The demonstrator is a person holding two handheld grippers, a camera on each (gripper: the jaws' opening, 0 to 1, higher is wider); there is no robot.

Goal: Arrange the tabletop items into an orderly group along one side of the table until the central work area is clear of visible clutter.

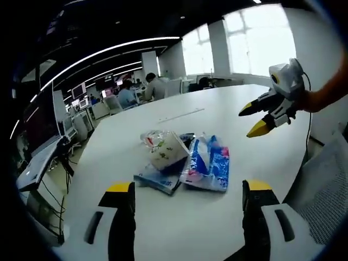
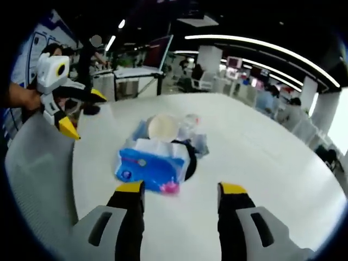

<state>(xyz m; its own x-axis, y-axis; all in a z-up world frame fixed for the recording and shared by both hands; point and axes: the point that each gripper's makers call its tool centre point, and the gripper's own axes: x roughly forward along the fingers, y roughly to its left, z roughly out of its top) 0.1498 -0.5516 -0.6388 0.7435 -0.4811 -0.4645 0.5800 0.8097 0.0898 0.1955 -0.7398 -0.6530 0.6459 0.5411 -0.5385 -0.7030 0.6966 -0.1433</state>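
You are holding the left gripper (image 1: 188, 196) with its yellow-tipped jaws spread wide apart and nothing between them; the right gripper (image 2: 181, 198) is likewise gaping and holding nothing, hovering just short of the pile.

The clutter is sitting bunched in the middle of the white table (image 1: 239, 130), items touching and overlapping; nearest you in the right gripper view is lying a blue-and-white plastic packet (image 2: 145, 166), probably wipes or tissues; judging it soft, light and crinkly, likely slipping under a shallow pinch, so you should be taking it by a sealed edge or across its narrow width.

Just beyond it a round cream-lidded container (image 2: 162, 126) is resting against a clear crumpled bag (image 2: 191, 126); the bag is looking flimsy and likely to sag, so grip a gathered fold; the container is looking stiffer, so take it across its sides. A dark item (image 2: 187, 155) is lying partly hidden beneath; cannot tell what.

Farther off, office desks and monitors (image 1: 81, 89) are standing, with people seated.
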